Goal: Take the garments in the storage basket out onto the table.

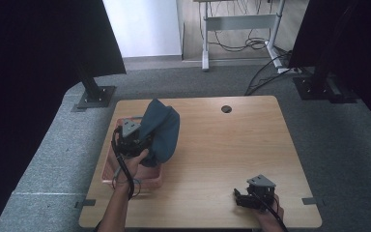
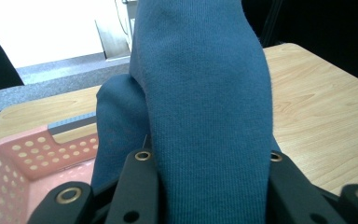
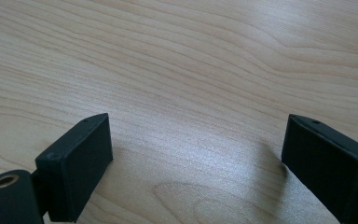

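Note:
A dark blue knitted cloth [image 1: 159, 129] hangs bunched over the right rim of a pink perforated basket [image 1: 110, 170] at the table's left edge. My left gripper [image 1: 134, 143] is shut on the blue cloth [image 2: 205, 107]; both black jaws press its fold from either side, and the fabric rises above them. The pink basket [image 2: 23, 158] lies below and to the left of those jaws. My right gripper [image 1: 245, 198] rests near the table's front right edge, open, its two pads [image 3: 77, 163] wide apart over bare wood with nothing between them.
The wooden table [image 1: 222, 154] has a round cable hole [image 1: 226, 108] near its far edge. Two black stand bases [image 1: 95, 96] sit on the grey carpet beyond the table's far corners. A desk frame with loose cables [image 1: 251, 43] stands farther back.

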Demonstrator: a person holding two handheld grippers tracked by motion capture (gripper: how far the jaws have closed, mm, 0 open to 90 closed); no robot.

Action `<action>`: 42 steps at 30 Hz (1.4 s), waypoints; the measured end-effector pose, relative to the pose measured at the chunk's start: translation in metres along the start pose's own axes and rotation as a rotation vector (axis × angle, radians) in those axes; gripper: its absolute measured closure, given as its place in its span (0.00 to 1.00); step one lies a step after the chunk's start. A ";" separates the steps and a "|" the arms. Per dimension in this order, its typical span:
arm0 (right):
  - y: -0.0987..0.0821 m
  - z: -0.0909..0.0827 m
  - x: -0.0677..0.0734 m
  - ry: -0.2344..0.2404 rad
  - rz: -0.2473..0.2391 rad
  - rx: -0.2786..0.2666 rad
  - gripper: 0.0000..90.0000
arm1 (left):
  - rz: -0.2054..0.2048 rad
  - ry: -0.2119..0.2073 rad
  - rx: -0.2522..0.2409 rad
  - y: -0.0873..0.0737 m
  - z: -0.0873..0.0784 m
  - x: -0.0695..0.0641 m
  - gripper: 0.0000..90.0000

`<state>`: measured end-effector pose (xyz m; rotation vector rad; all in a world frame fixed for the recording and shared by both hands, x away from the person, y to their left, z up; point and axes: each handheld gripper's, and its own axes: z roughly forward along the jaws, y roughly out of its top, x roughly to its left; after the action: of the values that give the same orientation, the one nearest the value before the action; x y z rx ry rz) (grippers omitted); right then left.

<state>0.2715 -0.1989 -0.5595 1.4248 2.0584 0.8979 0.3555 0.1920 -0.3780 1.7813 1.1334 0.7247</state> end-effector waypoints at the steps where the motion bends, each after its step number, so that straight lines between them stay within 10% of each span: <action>1: 0.000 0.000 0.000 0.000 0.000 0.000 0.09 | 0.002 -0.002 0.000 0.001 0.000 -0.001 0.79; 42: 0.000 0.000 0.000 0.002 0.000 0.000 0.09 | 0.029 -0.045 0.006 0.011 0.018 -0.028 0.79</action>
<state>0.2712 -0.1992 -0.5595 1.4244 2.0597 0.9001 0.3632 0.1582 -0.3764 1.8136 1.0836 0.6952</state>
